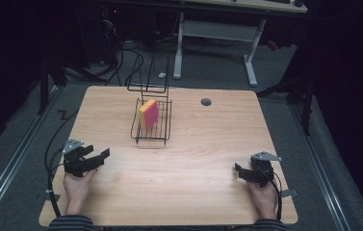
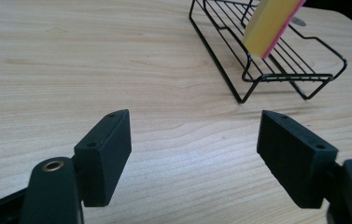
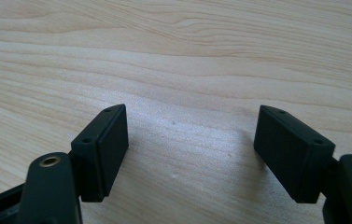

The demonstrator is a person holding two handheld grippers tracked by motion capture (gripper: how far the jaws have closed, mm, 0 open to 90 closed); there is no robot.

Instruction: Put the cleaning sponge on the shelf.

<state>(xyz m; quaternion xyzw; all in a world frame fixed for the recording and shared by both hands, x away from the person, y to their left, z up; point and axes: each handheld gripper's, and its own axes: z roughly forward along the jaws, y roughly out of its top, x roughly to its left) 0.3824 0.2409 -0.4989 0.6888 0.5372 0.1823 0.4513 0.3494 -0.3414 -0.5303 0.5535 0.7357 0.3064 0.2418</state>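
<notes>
The light wooden rectangular surface [image 1: 188, 163] is carrying the whole setup, and most of its near half is lying bare. A small dark round grommet hole [image 1: 206, 102] is sitting toward its far right.

The black wire rack basket [image 1: 151, 126] is standing on the far centre of the surface, its tall wire back rising at the far end. In the left gripper view the rack [image 2: 276, 70] is appearing ahead and to the right of the jaws, well apart from them.

The yellow-and-pink rectangular sponge [image 1: 149, 114] is resting inside the rack, on edge and leaning toward the rack's left side — judged to be propped that way so the wires are holding it up and its faces are staying open to a pinch. In the left gripper view the sponge [image 2: 271, 25] is showing its yellow face, with a pink layer behind.

The left gripper [image 1: 92, 158] is hovering low near the left edge, its jaws spread wide and gripping nothing; it is angled toward the rack. The right gripper [image 1: 240, 172] is sitting near the right edge — its jaws are equally wide apart and empty, with bare wood between them [image 3: 190, 140]. Both are judged to be waiting at a starting stance, well apart from the sponge.
</notes>
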